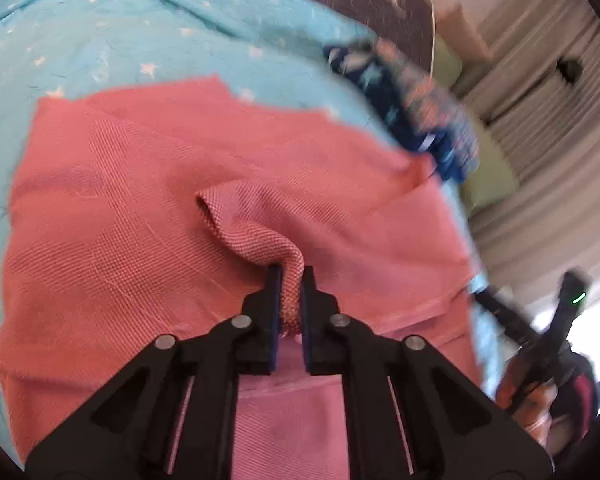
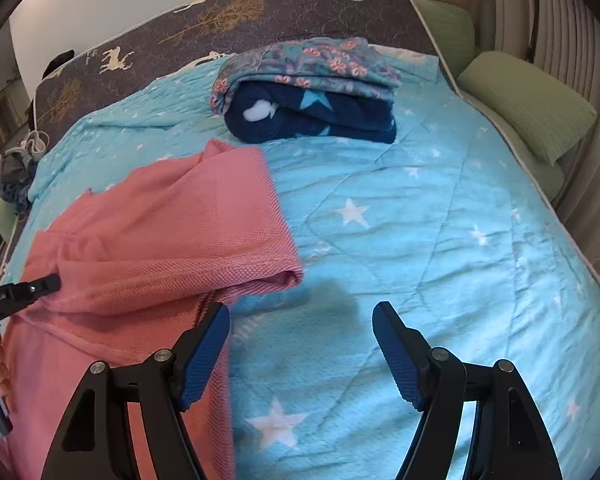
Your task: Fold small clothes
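A pink knit garment (image 1: 140,200) lies spread on the light blue star-print bedspread (image 1: 80,32). My left gripper (image 1: 291,280) is shut on a raised fold of the pink garment, the cloth pinched between its pads. In the right wrist view the same pink garment (image 2: 172,224) lies at the left, folded over itself, with the left gripper (image 2: 40,284) gripping its left side. My right gripper (image 2: 300,320) hangs open over the bedspread (image 2: 420,220), just right of the garment's edge, with nothing between its fingers.
A folded pile of a floral cloth (image 2: 312,64) over a dark blue star blanket (image 2: 312,120) sits at the far side of the bed. Green pillows (image 2: 528,104) lie along the right edge by the curtains. A dark deer-print mattress (image 2: 220,12) stands behind.
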Action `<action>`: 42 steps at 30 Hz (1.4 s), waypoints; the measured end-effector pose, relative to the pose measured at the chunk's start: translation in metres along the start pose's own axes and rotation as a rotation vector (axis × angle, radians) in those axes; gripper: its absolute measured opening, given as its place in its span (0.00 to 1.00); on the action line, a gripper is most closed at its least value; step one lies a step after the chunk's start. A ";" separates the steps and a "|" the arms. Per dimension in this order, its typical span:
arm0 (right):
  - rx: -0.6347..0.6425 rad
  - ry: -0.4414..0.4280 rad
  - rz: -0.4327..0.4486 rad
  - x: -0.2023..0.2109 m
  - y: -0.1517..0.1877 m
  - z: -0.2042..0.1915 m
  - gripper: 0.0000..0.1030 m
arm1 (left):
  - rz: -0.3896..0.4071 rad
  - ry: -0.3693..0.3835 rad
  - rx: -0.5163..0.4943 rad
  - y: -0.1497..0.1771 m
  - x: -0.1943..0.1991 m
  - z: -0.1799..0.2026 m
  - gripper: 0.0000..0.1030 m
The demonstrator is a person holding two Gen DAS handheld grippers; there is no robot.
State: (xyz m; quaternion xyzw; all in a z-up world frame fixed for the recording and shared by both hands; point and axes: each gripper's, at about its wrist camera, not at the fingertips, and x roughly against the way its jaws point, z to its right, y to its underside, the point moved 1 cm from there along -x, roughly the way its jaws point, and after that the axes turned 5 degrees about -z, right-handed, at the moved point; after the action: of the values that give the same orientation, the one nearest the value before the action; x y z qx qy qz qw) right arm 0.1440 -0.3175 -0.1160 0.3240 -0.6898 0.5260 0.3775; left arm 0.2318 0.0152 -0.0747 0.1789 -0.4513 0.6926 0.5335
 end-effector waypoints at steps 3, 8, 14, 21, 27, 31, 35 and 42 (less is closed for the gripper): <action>-0.008 -0.009 0.014 0.004 0.000 0.003 0.73 | 0.200 0.077 -0.077 -0.001 0.079 0.021 0.09; 0.044 -0.002 0.013 0.002 0.000 -0.003 0.74 | 0.292 -0.083 -0.165 0.012 0.138 0.006 0.10; 0.066 0.009 -0.012 -0.015 0.001 -0.026 0.74 | 0.152 -0.133 -0.061 0.025 0.094 -0.040 0.10; 0.112 0.039 0.003 -0.009 0.002 -0.033 0.74 | 0.137 -0.099 -0.044 0.025 0.081 -0.040 0.10; 0.192 0.078 0.039 -0.019 -0.008 -0.053 0.74 | 0.162 -0.086 -0.042 0.024 0.086 -0.037 0.10; 0.034 0.161 0.057 -0.018 -0.017 -0.031 0.74 | 0.176 -0.058 -0.026 0.021 0.085 -0.033 0.10; -0.238 0.014 -0.041 -0.025 -0.006 0.018 0.75 | 0.147 -0.079 -0.055 0.022 0.068 -0.028 0.10; -0.005 0.089 -0.017 -0.008 0.003 0.002 0.77 | 0.126 -0.100 -0.043 0.040 0.068 -0.043 0.11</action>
State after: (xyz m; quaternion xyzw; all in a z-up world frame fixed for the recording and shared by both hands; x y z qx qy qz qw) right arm 0.1451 -0.3179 -0.1244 0.3051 -0.6709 0.5351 0.4130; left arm 0.1805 0.0888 -0.0654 0.1729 -0.5025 0.7050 0.4696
